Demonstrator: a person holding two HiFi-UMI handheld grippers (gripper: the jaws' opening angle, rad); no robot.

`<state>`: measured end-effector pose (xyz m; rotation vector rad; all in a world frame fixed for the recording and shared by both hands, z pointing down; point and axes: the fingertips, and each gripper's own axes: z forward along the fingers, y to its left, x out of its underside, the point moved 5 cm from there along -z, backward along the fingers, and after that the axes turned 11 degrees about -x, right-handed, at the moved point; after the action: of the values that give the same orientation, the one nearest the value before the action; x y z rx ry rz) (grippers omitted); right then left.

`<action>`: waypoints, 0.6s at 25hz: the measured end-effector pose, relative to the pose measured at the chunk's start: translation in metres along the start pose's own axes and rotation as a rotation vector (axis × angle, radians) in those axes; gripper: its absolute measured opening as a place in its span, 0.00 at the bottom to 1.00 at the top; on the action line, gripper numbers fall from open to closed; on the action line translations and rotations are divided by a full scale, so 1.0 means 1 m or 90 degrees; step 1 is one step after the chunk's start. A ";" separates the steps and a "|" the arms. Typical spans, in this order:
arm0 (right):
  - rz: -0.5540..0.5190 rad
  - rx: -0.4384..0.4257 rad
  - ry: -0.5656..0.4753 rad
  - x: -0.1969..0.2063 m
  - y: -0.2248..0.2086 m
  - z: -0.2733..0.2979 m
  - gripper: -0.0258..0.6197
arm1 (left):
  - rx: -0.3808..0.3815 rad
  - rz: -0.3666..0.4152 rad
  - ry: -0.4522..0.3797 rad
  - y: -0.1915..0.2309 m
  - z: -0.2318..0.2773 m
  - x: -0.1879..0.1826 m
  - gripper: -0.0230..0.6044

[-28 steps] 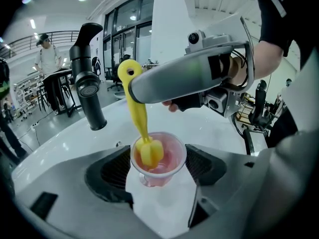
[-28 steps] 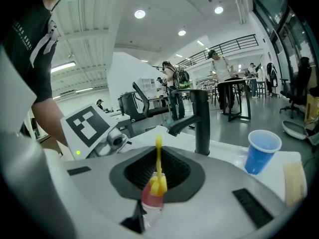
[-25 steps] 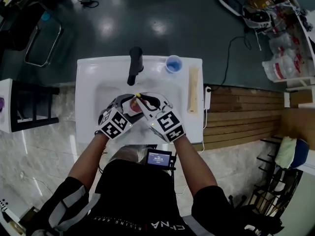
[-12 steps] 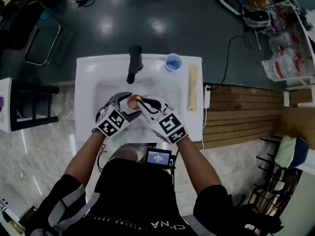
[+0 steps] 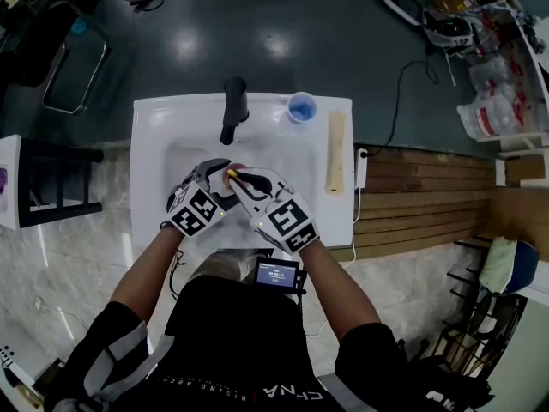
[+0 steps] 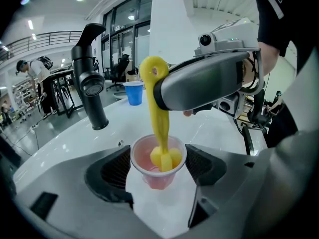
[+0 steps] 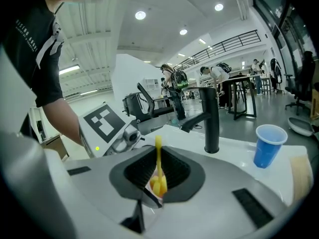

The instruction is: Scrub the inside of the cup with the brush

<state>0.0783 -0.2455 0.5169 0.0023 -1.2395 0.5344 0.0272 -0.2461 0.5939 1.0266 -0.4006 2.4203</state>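
- Left gripper (image 6: 158,169): jaws clamped on the cup, one pad at each side of its rim.
- Cup (image 6: 155,180): pink, upright, mouth up, held over the basin of the sink (image 5: 154,118), about midway between its left and right edges.
- Right gripper (image 7: 159,175): jaws closed on the brush handle. Its grey body hangs over the cup and blocks the right half of the left gripper view.
- Brush (image 6: 158,108): yellow, handle nearly upright, lumpy head down inside the cup.
- Faucet (image 5: 233,110): black, at the far edge of the sink, spout reaching over the basin. It stands behind the cup and apart from it.
- Blue cup (image 5: 302,110): upright near the far right corner of the sink, right of the faucet, well apart from the grippers.
- Beige strip (image 5: 336,153): lies along the right edge of the sink.
- In the head view, the two grippers meet over the basin and cover most of the cup.
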 end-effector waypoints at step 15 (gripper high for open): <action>0.020 0.044 -0.032 -0.012 -0.025 0.003 0.10 | -0.003 -0.007 -0.007 -0.005 0.000 -0.005 0.58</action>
<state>0.0828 -0.2731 0.5143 0.0544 -1.2712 0.6080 0.0323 -0.2436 0.5907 1.0387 -0.4034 2.4038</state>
